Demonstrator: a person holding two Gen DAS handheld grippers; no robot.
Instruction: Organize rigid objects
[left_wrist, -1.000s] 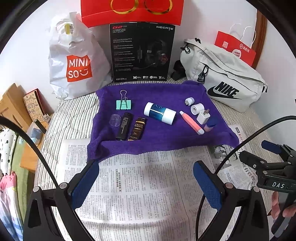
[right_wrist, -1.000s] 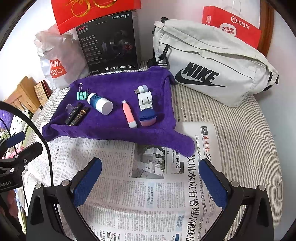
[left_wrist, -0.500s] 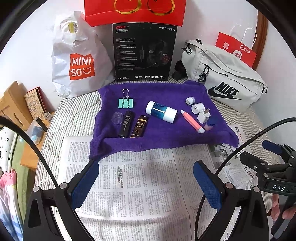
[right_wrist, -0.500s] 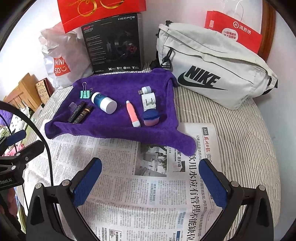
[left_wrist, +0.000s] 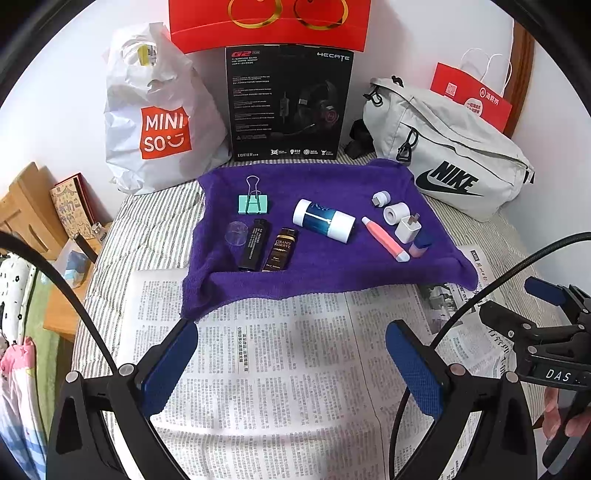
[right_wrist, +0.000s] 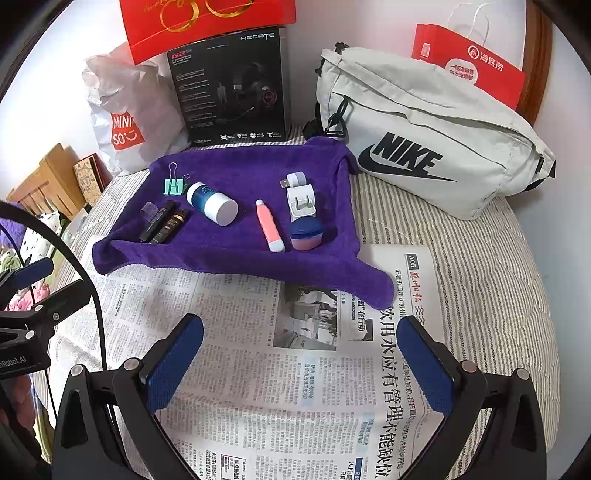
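Hovering over newspaper (left_wrist: 280, 369), my left tool (left_wrist: 291, 354) and right tool (right_wrist: 301, 354) gape wide, gripping nothing; bottle (left_wrist: 324, 220), clip (left_wrist: 253, 203) and charger (right_wrist: 301, 206) lie apart on the towel (left_wrist: 332, 258).

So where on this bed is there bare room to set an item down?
The newspaper between the purple towel and both open grippers lies bare. The towel's back strip, behind the binder clip, is free too. Its right side is crowded: pink tube, charger plug, caps.
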